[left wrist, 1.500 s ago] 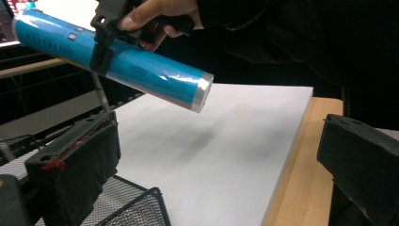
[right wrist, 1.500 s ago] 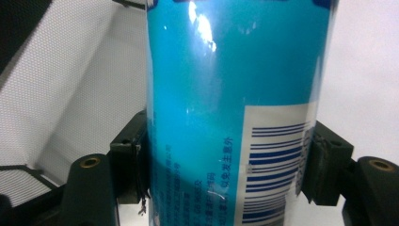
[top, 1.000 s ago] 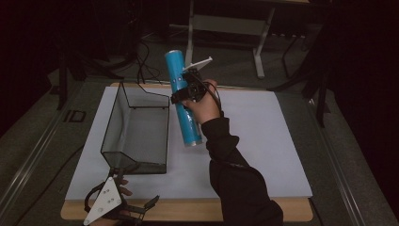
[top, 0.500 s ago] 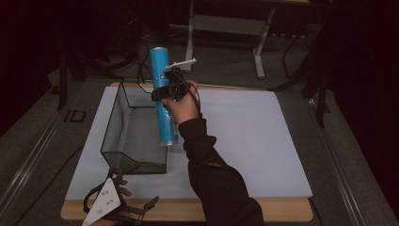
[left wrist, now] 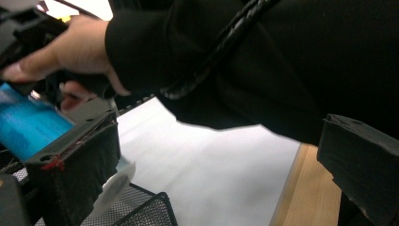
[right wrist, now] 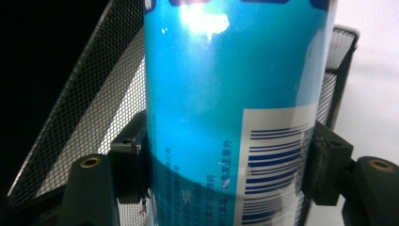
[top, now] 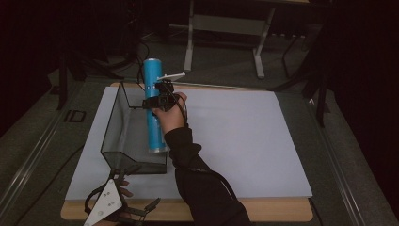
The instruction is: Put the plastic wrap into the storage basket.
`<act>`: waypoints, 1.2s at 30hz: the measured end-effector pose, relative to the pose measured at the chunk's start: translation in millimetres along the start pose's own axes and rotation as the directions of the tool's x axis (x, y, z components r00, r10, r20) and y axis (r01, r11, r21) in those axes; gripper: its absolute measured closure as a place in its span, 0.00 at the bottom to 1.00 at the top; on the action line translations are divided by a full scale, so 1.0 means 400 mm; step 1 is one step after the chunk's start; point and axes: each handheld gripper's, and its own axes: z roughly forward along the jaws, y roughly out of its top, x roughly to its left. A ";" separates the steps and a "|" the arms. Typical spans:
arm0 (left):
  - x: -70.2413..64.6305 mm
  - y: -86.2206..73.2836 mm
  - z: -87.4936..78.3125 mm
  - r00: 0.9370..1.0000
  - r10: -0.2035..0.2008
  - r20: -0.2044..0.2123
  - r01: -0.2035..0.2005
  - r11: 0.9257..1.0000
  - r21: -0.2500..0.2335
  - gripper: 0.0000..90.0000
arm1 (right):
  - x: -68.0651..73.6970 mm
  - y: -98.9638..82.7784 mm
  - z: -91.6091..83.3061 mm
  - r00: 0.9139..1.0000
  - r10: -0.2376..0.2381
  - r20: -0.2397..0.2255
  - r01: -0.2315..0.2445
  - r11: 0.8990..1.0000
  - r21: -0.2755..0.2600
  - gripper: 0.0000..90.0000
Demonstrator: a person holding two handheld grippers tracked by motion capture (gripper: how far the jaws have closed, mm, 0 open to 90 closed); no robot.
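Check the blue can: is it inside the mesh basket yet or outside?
Partly in. The blue can stands upright, clamped by the right gripper, its lower end behind the mesh basket's wall. Whether it touches the bottom, cannot tell.

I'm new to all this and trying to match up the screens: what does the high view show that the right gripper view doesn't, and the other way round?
High view alone: the whole white table, the person's sleeve, the left gripper by the near edge. Right gripper view alone: the barcode and small print on the tube. Both: the blue tube clamped in the right gripper, over the black mesh basket.

Barcode and small Chinese print on blue tube.
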 end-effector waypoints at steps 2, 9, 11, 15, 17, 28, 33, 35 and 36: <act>0.002 0.001 -0.002 1.000 -0.004 0.007 0.004 1.000 -0.006 0.01 | -0.003 -0.008 0.017 1.000 0.012 -0.001 -0.012 1.000 0.006 0.35; -0.001 0.002 -0.004 1.000 0.004 0.021 -0.003 1.000 -0.013 0.01 | -0.018 -0.046 0.059 1.000 0.025 0.006 -0.025 1.000 0.014 0.35; -0.003 0.001 -0.001 1.000 0.011 0.013 -0.011 1.000 -0.003 0.01 | -0.024 -0.053 0.064 0.999 0.031 0.010 -0.031 0.999 0.021 0.35; -0.001 0.000 0.000 0.999 -0.003 0.034 0.003 1.000 -0.003 0.01 | -0.036 -0.068 0.076 0.999 0.043 0.015 -0.044 0.998 0.044 0.35; -0.002 0.000 0.000 1.000 0.006 0.027 -0.006 1.000 -0.003 0.01 | -0.040 -0.075 0.082 0.999 0.050 0.009 -0.050 0.997 0.054 0.35; -0.003 -0.001 0.003 0.999 0.006 0.038 -0.006 1.000 0.013 0.01 | -0.039 -0.102 0.111 0.998 0.063 0.030 -0.065 0.994 0.082 0.34; -0.002 -0.002 0.002 0.999 0.002 0.040 -0.003 1.000 0.015 0.01 | -0.038 -0.118 0.135 0.997 0.051 0.051 -0.055 0.995 0.080 0.34; -0.002 -0.003 0.004 0.999 0.001 0.039 -0.002 1.000 0.018 0.01 | -0.037 -0.116 0.134 0.997 0.047 0.054 -0.051 0.995 0.089 0.33; -0.001 -0.002 0.004 0.999 -0.001 0.041 0.000 1.000 0.019 0.01 | -0.037 -0.115 0.135 0.998 0.043 0.052 -0.048 0.994 0.093 0.33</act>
